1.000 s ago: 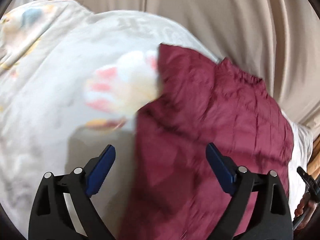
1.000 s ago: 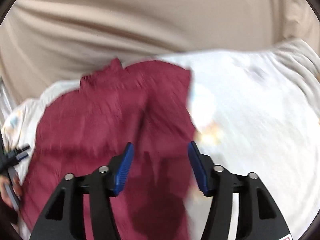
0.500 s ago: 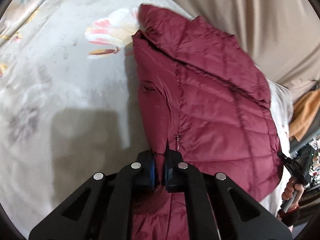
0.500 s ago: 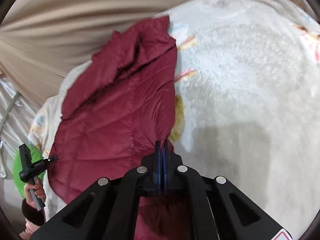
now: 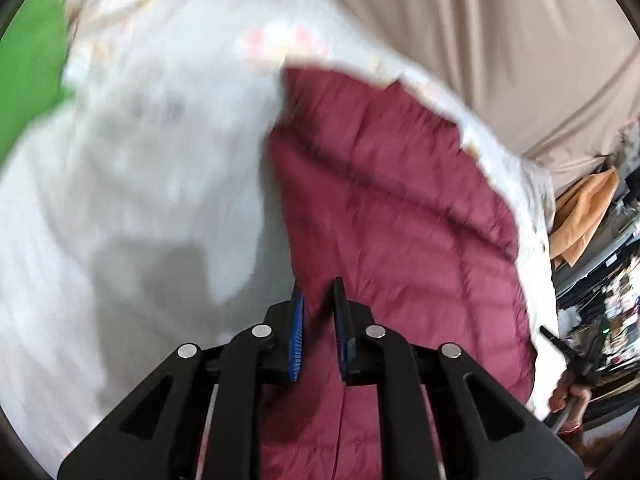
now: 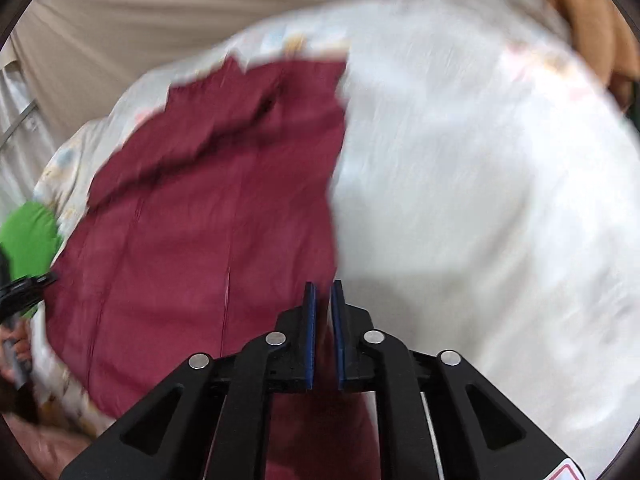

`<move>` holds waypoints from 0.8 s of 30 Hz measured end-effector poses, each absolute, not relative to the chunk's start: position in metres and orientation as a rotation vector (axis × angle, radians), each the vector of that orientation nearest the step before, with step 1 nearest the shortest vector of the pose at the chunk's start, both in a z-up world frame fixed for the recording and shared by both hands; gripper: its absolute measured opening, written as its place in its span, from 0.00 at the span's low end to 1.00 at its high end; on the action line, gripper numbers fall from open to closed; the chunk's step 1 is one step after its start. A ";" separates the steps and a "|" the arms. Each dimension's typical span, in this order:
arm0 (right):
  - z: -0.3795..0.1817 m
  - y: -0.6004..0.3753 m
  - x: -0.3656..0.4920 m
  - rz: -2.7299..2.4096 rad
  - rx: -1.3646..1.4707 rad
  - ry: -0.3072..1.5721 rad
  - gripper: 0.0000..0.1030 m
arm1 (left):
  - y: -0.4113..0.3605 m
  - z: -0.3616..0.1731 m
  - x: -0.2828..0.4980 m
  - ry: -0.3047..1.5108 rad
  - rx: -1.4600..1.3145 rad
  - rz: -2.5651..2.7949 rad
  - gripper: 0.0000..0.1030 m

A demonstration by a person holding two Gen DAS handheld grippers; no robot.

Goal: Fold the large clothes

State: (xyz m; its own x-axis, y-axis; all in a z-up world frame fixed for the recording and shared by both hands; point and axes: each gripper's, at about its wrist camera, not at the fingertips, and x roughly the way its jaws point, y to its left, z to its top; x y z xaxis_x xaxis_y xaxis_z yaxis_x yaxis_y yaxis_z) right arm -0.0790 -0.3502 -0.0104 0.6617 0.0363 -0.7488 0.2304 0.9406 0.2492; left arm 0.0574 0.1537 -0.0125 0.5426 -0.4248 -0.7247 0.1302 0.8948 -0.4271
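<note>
A maroon quilted jacket [image 5: 400,208] lies spread on a white flowered bedspread [image 5: 140,168]. My left gripper [image 5: 317,288] sits at the jacket's near left edge. Its jaws are opening slightly, with maroon fabric still filling the narrow gap between the blue pads. In the right wrist view the jacket [image 6: 208,208] stretches away to the left. My right gripper [image 6: 323,286] is at the jacket's near right edge, and its jaws are also opening by a small slit with the edge caught between them. Both views are blurred by motion.
A beige curtain [image 5: 480,20] hangs behind the bed. A green object [image 6: 28,236] lies at the bed's left side and an orange cloth [image 5: 580,216] hangs at the right. A hand [image 5: 568,396] with the other gripper shows at the jacket's far side. The bedspread [image 6: 480,200] spreads wide beside the jacket.
Both grippers came down open over the jacket's near corners, shut on its edges, and have since pulled it across the bed. Their jaws now show a small gap.
</note>
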 end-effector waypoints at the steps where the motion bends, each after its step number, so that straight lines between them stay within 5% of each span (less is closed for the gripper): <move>1: 0.010 -0.348 -0.068 -0.084 0.333 0.781 0.17 | 0.149 0.003 0.064 0.894 -0.321 -0.347 0.24; 5: 0.040 -0.336 -0.006 0.029 0.328 0.698 0.44 | 0.124 0.040 0.106 0.756 -0.250 -0.329 0.42; 12: -0.023 -0.327 0.111 0.016 0.413 0.902 0.52 | 0.112 -0.017 0.205 0.858 -0.276 -0.261 0.42; 13: -0.035 -0.327 0.126 0.002 0.421 0.937 0.49 | 0.113 -0.032 0.218 0.887 -0.286 -0.241 0.39; 15: -0.047 -0.318 0.141 0.011 0.435 0.975 0.06 | 0.114 -0.050 0.226 0.910 -0.277 -0.210 0.29; 20: 0.026 -0.278 0.110 0.178 0.330 0.644 0.04 | 0.130 -0.079 0.230 0.924 -0.247 -0.137 0.15; 24: -0.050 -0.304 0.152 0.022 0.334 0.919 0.03 | 0.131 -0.084 0.227 0.900 -0.255 -0.148 0.15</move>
